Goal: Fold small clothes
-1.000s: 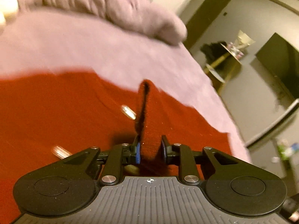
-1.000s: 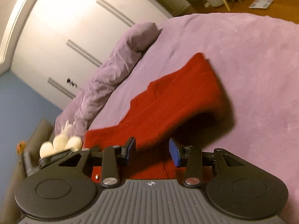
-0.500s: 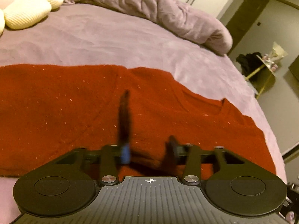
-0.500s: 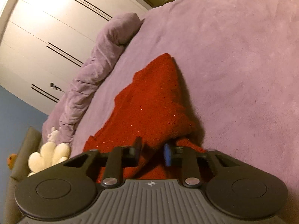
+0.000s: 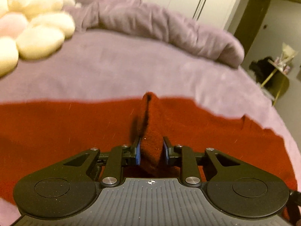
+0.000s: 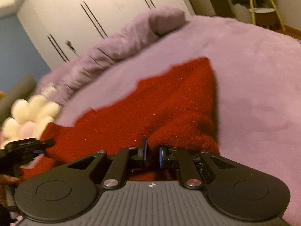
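A red knitted garment lies spread across the purple bed cover. In the left wrist view a raised fold of it stands between the blue pads of my left gripper, whose jaws are closing on that fold. In the right wrist view the garment rises to a bunched edge near the camera. My right gripper is shut on that edge, with the pads close together. The left gripper shows at the far left of that view, over the garment's other end.
A rolled purple duvet runs along the far side of the bed, with a cream plush flower beside it. White wardrobe doors stand behind. A small gold-legged side table stands off the bed's right side.
The left jaws, parted over flat cloth half a second ago, have closed around a raised fold. The right jaws went from open to shut on the garment's edge and rolled level.
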Action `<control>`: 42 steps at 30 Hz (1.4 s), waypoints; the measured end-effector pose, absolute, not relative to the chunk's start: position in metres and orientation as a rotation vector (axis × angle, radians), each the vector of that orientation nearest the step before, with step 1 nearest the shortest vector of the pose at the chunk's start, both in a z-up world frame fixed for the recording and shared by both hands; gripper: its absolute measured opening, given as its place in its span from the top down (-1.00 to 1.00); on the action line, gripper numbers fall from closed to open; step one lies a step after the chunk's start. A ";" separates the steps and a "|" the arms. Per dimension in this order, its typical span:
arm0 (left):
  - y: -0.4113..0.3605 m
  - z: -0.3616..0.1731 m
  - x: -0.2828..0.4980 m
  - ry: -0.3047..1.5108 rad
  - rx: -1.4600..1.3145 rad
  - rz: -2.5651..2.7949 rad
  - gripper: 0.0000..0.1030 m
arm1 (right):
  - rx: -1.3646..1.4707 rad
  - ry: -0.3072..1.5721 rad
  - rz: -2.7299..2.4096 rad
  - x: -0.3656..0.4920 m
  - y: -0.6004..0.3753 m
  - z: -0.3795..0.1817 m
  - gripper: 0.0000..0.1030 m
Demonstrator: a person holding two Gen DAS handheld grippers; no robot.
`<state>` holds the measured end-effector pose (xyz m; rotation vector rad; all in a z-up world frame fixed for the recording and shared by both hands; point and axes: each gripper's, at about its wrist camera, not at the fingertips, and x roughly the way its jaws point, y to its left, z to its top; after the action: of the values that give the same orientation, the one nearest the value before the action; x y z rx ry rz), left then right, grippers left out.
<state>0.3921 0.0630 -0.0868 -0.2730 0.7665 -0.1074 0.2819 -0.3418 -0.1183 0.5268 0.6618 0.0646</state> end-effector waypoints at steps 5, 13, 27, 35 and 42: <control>0.064 -0.096 0.389 0.777 -0.260 -0.127 0.50 | 0.589 0.624 0.046 0.272 -0.355 -0.117 0.63; 0.053 -0.082 0.387 0.725 -0.181 -0.160 0.51 | 0.452 0.588 -0.013 0.265 -0.348 -0.110 0.79; 0.048 -0.041 0.353 0.621 -0.159 -0.094 -0.11 | 0.204 0.553 0.009 0.254 -0.326 -0.064 0.58; 0.020 -0.092 0.391 0.791 -0.089 -0.113 -0.05 | -0.158 0.623 -0.047 0.293 -0.285 -0.112 0.65; 0.002 -0.095 0.397 0.797 0.002 -0.114 -0.24 | -0.210 0.605 -0.091 0.302 -0.290 -0.123 0.66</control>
<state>0.3973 0.0016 -0.0953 0.0016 0.7968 -0.1144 0.3016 -0.2899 -0.1227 -0.2097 0.6049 -0.0909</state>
